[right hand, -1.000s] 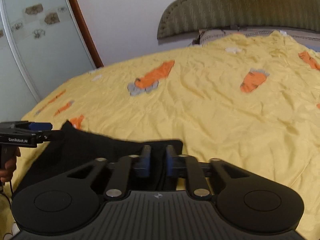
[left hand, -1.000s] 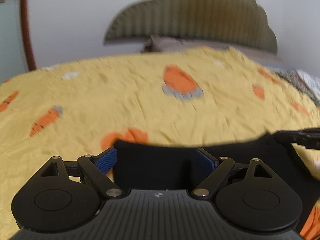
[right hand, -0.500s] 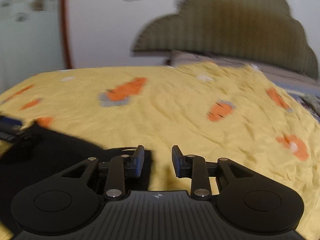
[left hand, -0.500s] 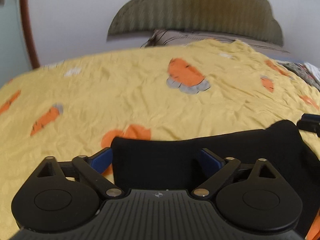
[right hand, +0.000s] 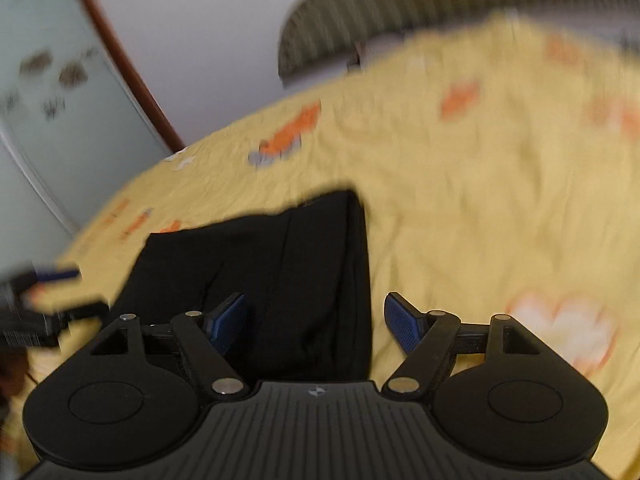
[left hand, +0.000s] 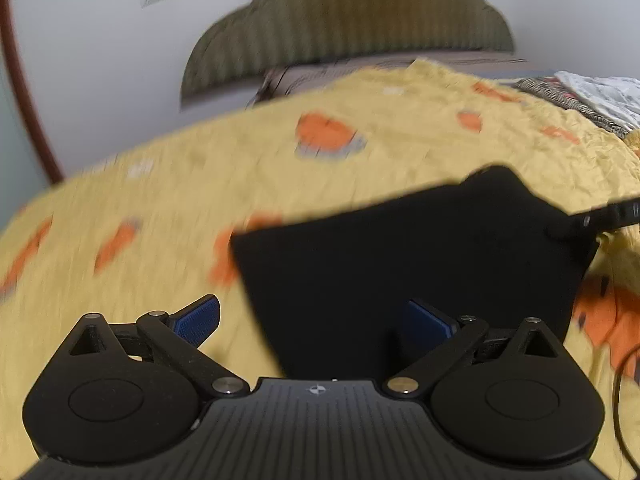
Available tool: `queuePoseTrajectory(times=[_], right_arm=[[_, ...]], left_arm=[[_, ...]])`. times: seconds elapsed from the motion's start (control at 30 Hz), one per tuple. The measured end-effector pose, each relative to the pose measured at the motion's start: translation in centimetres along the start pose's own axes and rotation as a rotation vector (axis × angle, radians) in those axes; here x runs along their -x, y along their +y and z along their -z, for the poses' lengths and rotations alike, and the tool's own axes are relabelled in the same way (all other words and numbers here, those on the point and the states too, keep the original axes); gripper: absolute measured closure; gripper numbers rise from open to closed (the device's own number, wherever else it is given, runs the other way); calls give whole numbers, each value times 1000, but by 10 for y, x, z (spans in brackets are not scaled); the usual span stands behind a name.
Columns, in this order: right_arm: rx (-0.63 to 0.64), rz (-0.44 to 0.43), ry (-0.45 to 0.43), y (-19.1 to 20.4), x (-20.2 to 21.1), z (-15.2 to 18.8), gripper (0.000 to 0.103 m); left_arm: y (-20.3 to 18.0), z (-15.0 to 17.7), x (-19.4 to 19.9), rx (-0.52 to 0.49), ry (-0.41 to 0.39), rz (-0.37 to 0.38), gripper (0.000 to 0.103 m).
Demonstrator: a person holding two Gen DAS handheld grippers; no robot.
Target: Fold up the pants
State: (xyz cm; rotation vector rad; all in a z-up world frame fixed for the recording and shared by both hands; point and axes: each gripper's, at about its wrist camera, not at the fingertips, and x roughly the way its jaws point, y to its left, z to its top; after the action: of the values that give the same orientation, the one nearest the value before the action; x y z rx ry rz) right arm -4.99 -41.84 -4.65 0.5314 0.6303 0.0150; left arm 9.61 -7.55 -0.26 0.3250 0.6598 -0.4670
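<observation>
The black fabric pants (left hand: 408,264) lie as a compact, roughly rectangular dark bundle on the yellow bedspread printed with orange carrots (left hand: 200,184), on the side far from the olive ribbed scalloped headboard (left hand: 344,20) and well apart from it. Layered edges show along the bundle in the right wrist view (right hand: 280,264), which suggests that at least one fold is already made; how many, the blur does not let me tell.

The left gripper (left hand: 316,320) hovers over the bundle's edge farthest from the headboard, its jaws spread wide with nothing between them; one blue pad (left hand: 198,318) stands over bare bedspread, the other over the cloth. The right gripper (right hand: 316,322) is likewise spread wide and empty, straddling the bundle's long edge, one blue pad over the black fabric and one over the yellow cover. From the left wrist view the other tool's black tip (left hand: 588,220) reaches in at the bundle's corner nearer the headboard; whether it touches the cloth cannot be told.

By my reading the folding is far along, perhaps finished: the pants look small and squared, with no loose leg trailing out. What may remain is a last fold or a smoothing of the edges, and both views are too blurred to judge how tidy the stack is.
</observation>
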Motion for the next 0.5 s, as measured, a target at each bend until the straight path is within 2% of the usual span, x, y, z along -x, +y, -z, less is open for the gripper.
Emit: queuePoseTrajectory(times=[0.07, 0.17, 0.2, 0.27, 0.3, 0.4, 0.43, 0.5], right_arm=[[-66, -91, 5, -16, 0, -1, 27], [-128, -208, 92, -31, -4, -13, 27], [-121, -254, 125, -32, -7, -16, 27], [-90, -302, 176, -32, -16, -20, 27], [-95, -330, 193, -34, -21, -24, 26], [-168, -395, 200, -44, -33, -33, 27], [-164, -397, 198, -42, -38, -36, 28], [-131, -366, 201, -34, -45, -38, 38]], left_arm=[[22, 12, -6, 112, 66, 72, 2], [62, 28, -30, 415, 233, 281, 0], [72, 30, -29, 467, 183, 324, 0], [81, 29, -39, 526, 211, 390, 1], [82, 28, -43, 535, 198, 417, 1], [77, 23, -53, 551, 182, 458, 2], [75, 22, -57, 560, 172, 496, 3], [73, 22, -63, 617, 151, 504, 6]])
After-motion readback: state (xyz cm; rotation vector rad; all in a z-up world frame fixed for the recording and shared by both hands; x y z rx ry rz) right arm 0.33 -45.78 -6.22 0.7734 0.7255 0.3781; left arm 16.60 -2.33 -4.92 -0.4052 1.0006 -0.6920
